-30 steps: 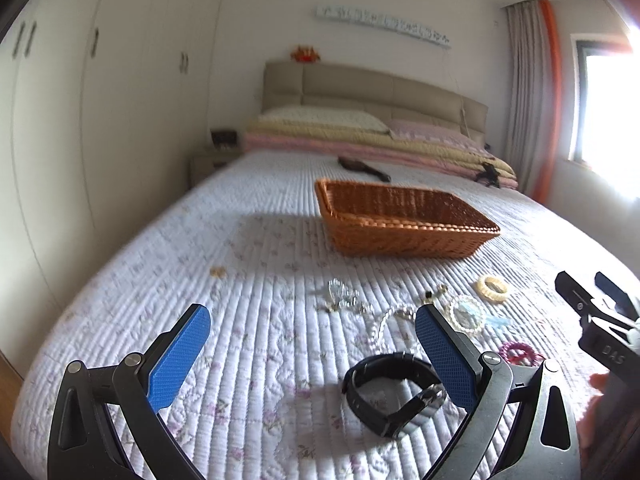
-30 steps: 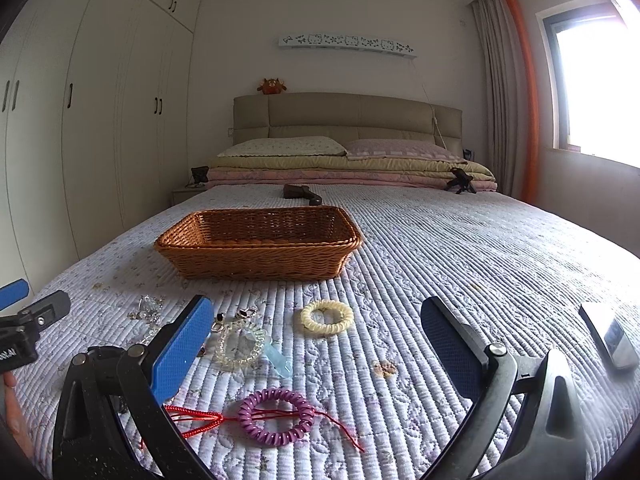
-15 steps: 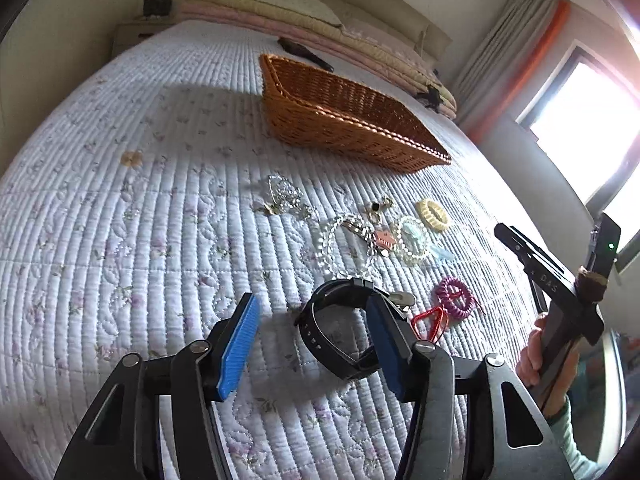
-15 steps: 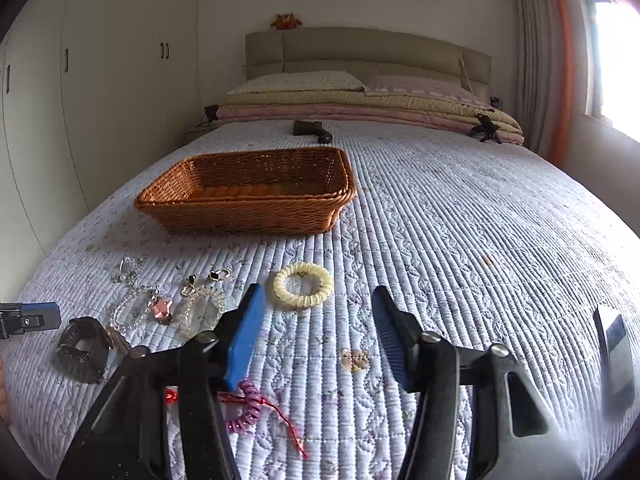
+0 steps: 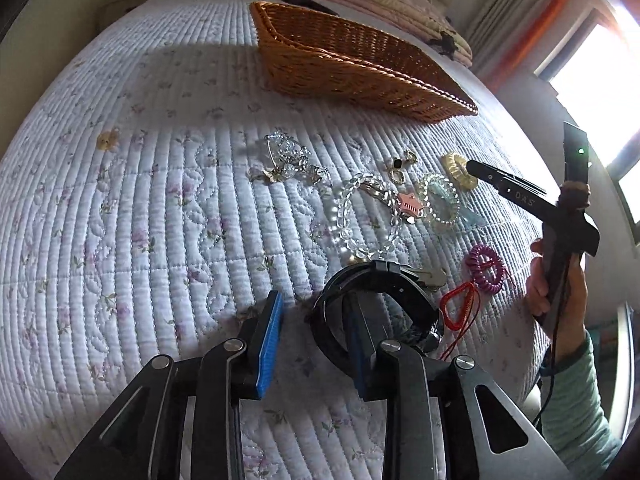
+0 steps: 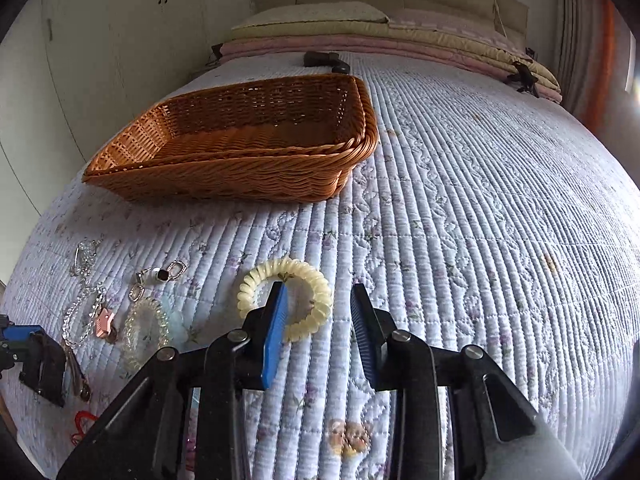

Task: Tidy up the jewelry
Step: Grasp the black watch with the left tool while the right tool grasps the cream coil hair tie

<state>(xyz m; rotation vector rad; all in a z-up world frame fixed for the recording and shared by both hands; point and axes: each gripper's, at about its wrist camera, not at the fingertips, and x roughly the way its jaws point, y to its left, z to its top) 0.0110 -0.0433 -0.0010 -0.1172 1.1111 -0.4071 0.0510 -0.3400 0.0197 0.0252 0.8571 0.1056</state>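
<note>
The left gripper [image 5: 314, 332], jaws closing, straddles the near side of the black watch band [image 5: 376, 280]: one pad stands inside the loop, one outside. The right gripper [image 6: 318, 320], also closing, has its left pad over the cream coil bracelet [image 6: 285, 298] (its right rim lies between the pads). Behind both waits the basket [image 6: 240, 176], empty.

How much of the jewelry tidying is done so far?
Nothing is put away: the wicker basket looks empty. The left gripper is closing around the band of the black watch, and the right gripper is closing around the side of the yellow coil bracelet; neither is clamped. The bead bracelets, earrings and purple coil lie on the quilt.
</note>
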